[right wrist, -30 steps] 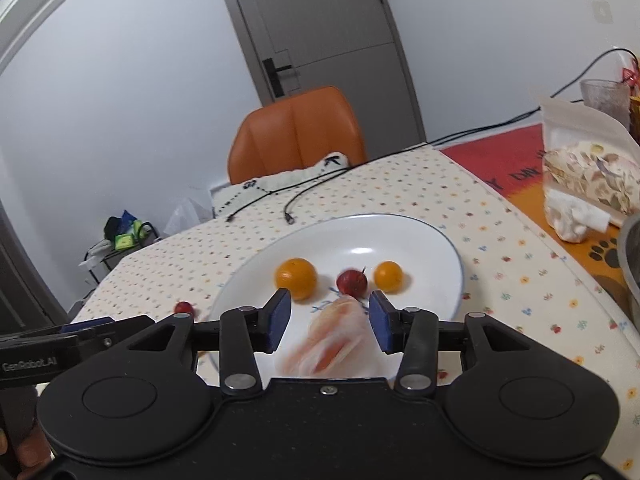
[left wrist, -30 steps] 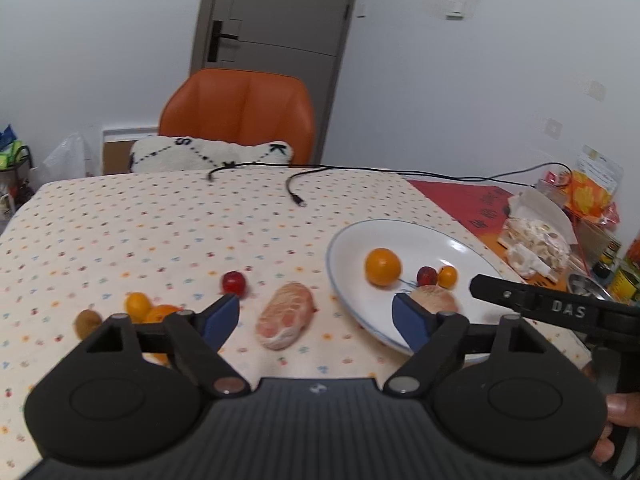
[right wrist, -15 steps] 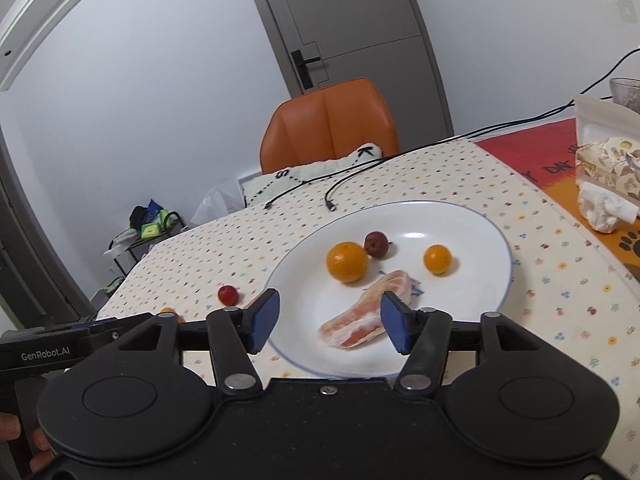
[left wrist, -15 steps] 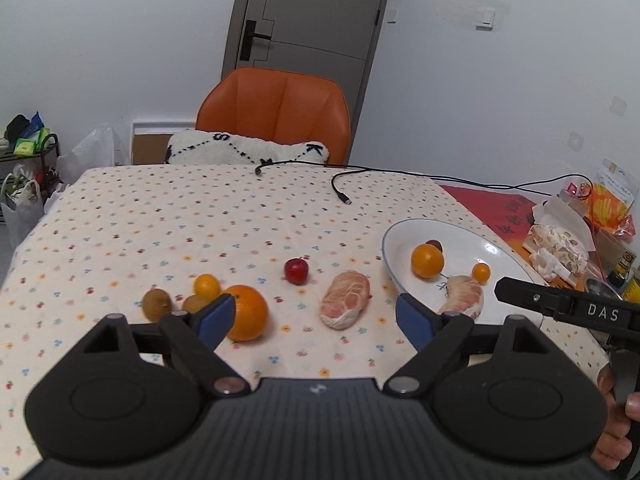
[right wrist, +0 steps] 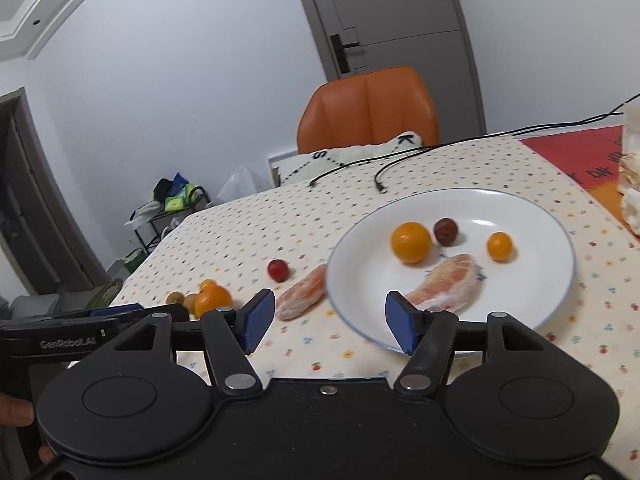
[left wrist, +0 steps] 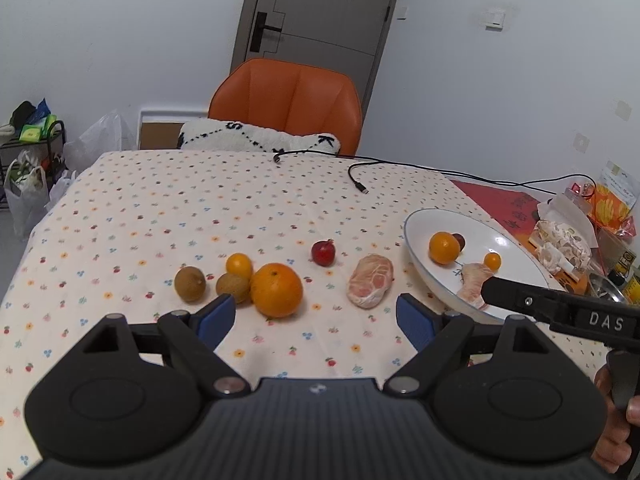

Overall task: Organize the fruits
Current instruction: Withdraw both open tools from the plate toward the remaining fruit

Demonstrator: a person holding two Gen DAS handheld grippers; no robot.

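Both the left tool (left wrist: 314,314) and right tool (right wrist: 328,322) hover spread and empty, since one peeled pomelo segment (right wrist: 446,282) lies on the white plate (right wrist: 540,236) while its twin (left wrist: 370,280) waits on the counter (left wrist: 160,208).

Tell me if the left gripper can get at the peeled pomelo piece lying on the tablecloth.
Probably yes: the left gripper is open, the peeled pomelo piece lies apart from the plate, nothing between.

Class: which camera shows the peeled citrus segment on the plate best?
The right wrist view: the peeled segment lies whole and unobstructed on the plate. In the left wrist view, the right gripper's body hides part of it.
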